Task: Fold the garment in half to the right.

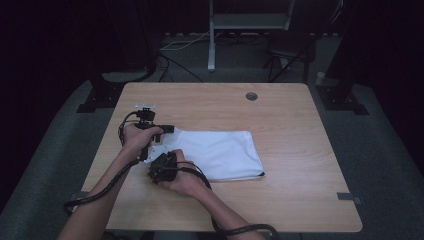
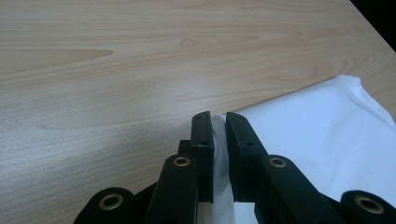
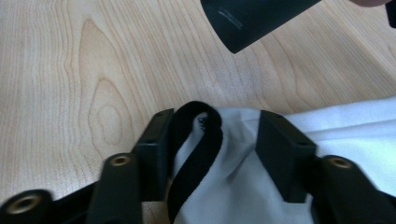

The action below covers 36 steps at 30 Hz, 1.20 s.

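A folded white cloth (image 1: pixel 220 152) with a black trim lies in the middle of the wooden table (image 1: pixel 285 115). My left gripper (image 1: pixel 169 129) sits at the cloth's far left corner. In the left gripper view its jaws (image 2: pixel 219 119) are shut on a thin edge of the white cloth (image 2: pixel 327 135). My right gripper (image 1: pixel 162 156) is at the near left corner. In the right gripper view its jaws (image 3: pixel 215 116) stand apart, with a bunch of white cloth (image 3: pixel 345 126) and a loop of black trim (image 3: pixel 205 140) lying loosely between them.
A round cable hole (image 1: pixel 251 96) sits in the table's far side. A dark part of the left gripper (image 3: pixel 252 18) hangs at the top of the right gripper view. A metal stand (image 1: pixel 212 45) and dark furniture stand on the floor beyond the table.
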{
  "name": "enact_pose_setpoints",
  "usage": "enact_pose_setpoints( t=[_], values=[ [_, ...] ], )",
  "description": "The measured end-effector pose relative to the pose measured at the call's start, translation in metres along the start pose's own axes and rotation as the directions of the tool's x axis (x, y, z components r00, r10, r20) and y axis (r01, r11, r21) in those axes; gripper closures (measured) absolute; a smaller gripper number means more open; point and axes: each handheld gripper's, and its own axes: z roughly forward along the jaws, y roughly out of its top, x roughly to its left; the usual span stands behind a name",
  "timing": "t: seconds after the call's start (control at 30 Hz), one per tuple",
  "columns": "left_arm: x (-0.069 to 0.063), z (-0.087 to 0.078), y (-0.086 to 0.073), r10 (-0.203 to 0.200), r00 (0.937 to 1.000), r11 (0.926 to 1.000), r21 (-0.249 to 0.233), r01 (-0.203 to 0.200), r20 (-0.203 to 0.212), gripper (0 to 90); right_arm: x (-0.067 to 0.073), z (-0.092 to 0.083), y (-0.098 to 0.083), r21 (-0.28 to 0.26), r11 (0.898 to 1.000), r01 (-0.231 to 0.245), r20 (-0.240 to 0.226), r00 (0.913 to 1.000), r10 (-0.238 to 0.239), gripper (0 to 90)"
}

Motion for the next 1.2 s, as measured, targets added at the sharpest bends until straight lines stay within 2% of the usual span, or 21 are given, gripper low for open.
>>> enact_pose_setpoints(
  t=[0.17, 0.3, 0.43, 0.63, 0.8, 0.97, 1.2],
  values=[
    [0.001, 0.000, -0.001, -0.005, 1.0000, 1.0000, -0.001, 0.005, 0.000, 82.0, -0.005, 0.000, -0.002, -0.006, 1.000, -0.030, 0.000, 0.9996, 0.030, 69.9],
    [0.001, 0.001, -0.001, -0.010, 1.0000, 0.9999, -0.002, 0.010, -0.001, 82.0, -0.003, -0.001, -0.001, 0.003, 1.000, -0.010, 0.030, 0.9995, 0.010, 78.0],
    [0.000, 0.001, 0.000, -0.006, 1.0000, 1.0000, 0.000, 0.006, -0.001, 82.0, 0.000, -0.001, -0.002, -0.006, 1.000, -0.004, 0.059, 0.9982, 0.004, 79.7],
    [0.001, -0.001, 0.002, -0.012, 0.9999, 0.9999, -0.010, 0.012, 0.000, 82.0, -0.002, -0.014, -0.002, -0.065, 0.998, -0.023, 0.034, 0.9991, 0.025, 79.9],
    [-0.003, -0.003, 0.006, -0.003, 1.0000, 0.9999, -0.015, 0.003, 0.009, 82.0, -0.007, -0.034, -0.002, -0.141, 0.988, -0.063, -0.006, 0.9980, 0.063, 79.8],
    [-0.007, -0.004, 0.010, -0.003, 0.9999, 0.9997, -0.023, 0.003, 0.016, 82.0, -0.010, -0.050, -0.003, -0.190, 0.978, -0.083, -0.016, 0.9966, 0.081, 79.8],
    [-0.014, -0.005, 0.015, 0.004, 0.9999, 0.9998, -0.021, -0.004, 0.016, 82.1, -0.013, -0.065, -0.004, -0.224, 0.971, -0.085, -0.015, 0.9964, 0.084, 79.7]
  ],
)
